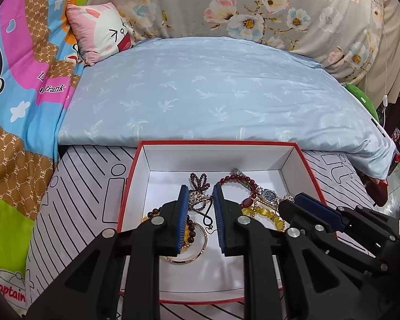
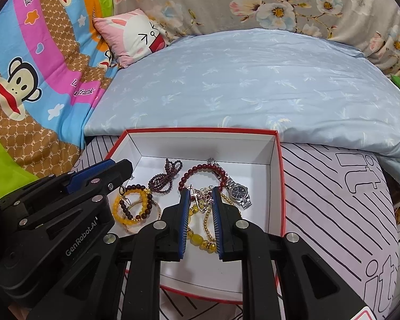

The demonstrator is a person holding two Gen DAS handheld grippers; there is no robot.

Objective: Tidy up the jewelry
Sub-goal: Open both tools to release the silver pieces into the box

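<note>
Hovering over red-rimmed box (image 2: 277, 176) on bed: left gripper (image 1: 200, 196), right gripper (image 2: 200, 196), jaws narrowly parted, gripping nothing. Jewelry (image 2: 157, 180) lies below, wristwatch (image 2: 238, 190) at right.

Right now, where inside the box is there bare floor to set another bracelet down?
Bare white floor lies along the red box's near wall, below the yellow bead bracelet, and along the far wall behind the garnet strand. The middle is crowded, from the amber bangles to the wristwatch.

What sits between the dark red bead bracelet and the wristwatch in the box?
Nothing: in the right wrist view the bracelet runs straight into the wristwatch band, touching it.
</note>
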